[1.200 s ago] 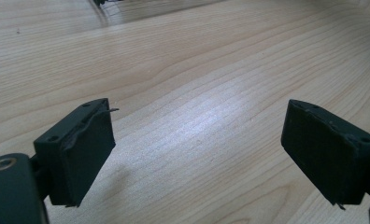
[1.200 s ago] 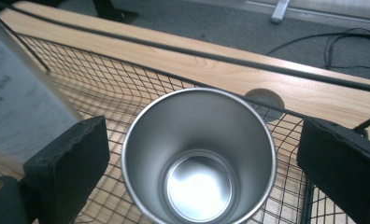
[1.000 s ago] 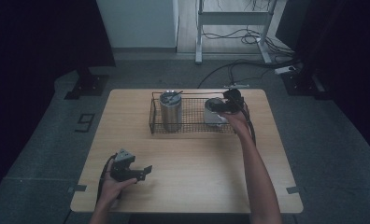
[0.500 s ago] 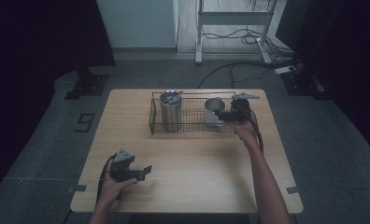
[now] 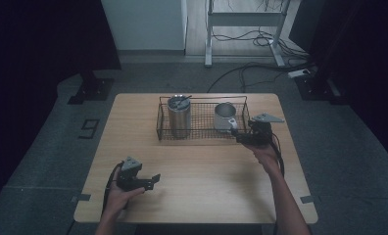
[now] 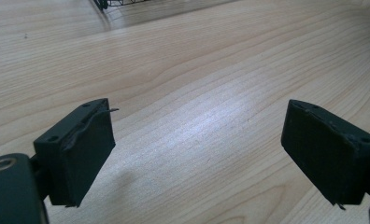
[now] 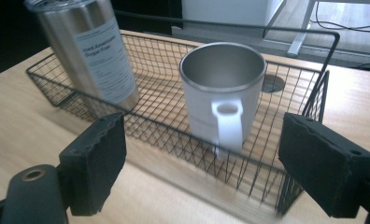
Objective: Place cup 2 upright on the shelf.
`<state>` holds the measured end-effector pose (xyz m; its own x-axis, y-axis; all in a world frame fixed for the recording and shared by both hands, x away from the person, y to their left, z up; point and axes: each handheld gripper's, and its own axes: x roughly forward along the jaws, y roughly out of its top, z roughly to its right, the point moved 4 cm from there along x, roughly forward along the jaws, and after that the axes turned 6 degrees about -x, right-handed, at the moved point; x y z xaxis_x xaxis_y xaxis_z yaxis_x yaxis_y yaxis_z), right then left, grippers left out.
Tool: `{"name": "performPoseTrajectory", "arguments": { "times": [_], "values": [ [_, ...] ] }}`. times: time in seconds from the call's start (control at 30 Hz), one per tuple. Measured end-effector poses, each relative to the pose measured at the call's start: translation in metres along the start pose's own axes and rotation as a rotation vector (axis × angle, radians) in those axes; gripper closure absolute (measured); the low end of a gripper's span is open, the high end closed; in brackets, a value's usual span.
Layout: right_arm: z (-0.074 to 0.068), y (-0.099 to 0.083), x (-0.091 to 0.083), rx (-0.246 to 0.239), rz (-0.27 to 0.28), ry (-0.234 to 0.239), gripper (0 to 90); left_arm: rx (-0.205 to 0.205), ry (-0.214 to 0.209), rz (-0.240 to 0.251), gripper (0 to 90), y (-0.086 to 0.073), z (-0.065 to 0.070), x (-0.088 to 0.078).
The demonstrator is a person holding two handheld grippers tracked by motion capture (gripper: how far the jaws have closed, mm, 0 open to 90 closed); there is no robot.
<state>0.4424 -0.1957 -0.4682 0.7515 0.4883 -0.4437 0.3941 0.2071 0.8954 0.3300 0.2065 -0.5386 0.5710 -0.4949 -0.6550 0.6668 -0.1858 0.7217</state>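
A black wire basket [image 5: 202, 137] stands at the back middle of the wooden table [image 5: 206, 196]. In it are a tall steel tumbler [image 5: 179, 116] with a straw at the left and a steel mug [image 5: 224, 116] with a white handle at the right. My right gripper [image 5: 241, 137] hovers just outside the basket's near right corner and points at the mug [image 7: 220, 84]. Its jaws have just been closing, with nothing between them, and still stand apart. The tumbler [image 7: 99, 56] is upright. My left gripper [image 5: 155, 180] rests open over bare wood near the front left.
The basket's near wall [image 7: 248, 182] runs right in front of my right gripper [image 7: 204, 140]. Bare tabletop [image 6: 197, 93] lies between the jaws of my left gripper [image 6: 197, 154]. Beyond the table are a dark floor, cables [image 5: 241, 73] and a metal frame [image 5: 246, 19].
My right gripper has drawn back from over the mug toward the person, to outside the basket's near right side. The mug stays in the basket. The left hand has kept still.
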Motion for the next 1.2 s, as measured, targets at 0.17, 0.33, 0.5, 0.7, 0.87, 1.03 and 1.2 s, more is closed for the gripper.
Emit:
{"name": "performPoseTrajectory", "arguments": {
  "times": [0.17, 0.33, 0.5, 0.7, 0.87, 1.03, 1.2],
  "values": [
    [-0.003, -0.018, -0.015, 0.005, -0.003, 0.001, 16.4, 0.004, 0.003, -0.005, 9.7, -0.001, 0.000, 0.001],
    [-0.004, -0.038, -0.029, 0.021, 0.003, -0.004, 17.5, -0.001, 0.003, -0.005, 9.7, -0.001, 0.000, 0.001],
    [-0.006, -0.063, -0.039, 0.033, -0.017, 0.000, 18.2, 0.003, 0.006, -0.010, 9.7, -0.002, 0.000, 0.003],
    [-0.007, -0.090, -0.046, 0.044, -0.054, -0.001, 18.6, 0.006, 0.007, -0.015, 9.7, -0.003, 0.000, 0.004],
    [-0.009, -0.108, -0.048, 0.054, -0.082, 0.002, 18.9, 0.009, 0.010, -0.020, 9.7, -0.003, 0.001, 0.006],
    [-0.010, -0.120, -0.047, 0.058, -0.105, 0.003, 19.6, 0.010, 0.013, -0.025, 9.7, -0.004, 0.002, 0.007],
    [-0.013, -0.125, -0.045, 0.052, -0.118, 0.006, 19.6, 0.013, 0.011, -0.020, 9.7, -0.004, 0.002, 0.005]
  ]
}}
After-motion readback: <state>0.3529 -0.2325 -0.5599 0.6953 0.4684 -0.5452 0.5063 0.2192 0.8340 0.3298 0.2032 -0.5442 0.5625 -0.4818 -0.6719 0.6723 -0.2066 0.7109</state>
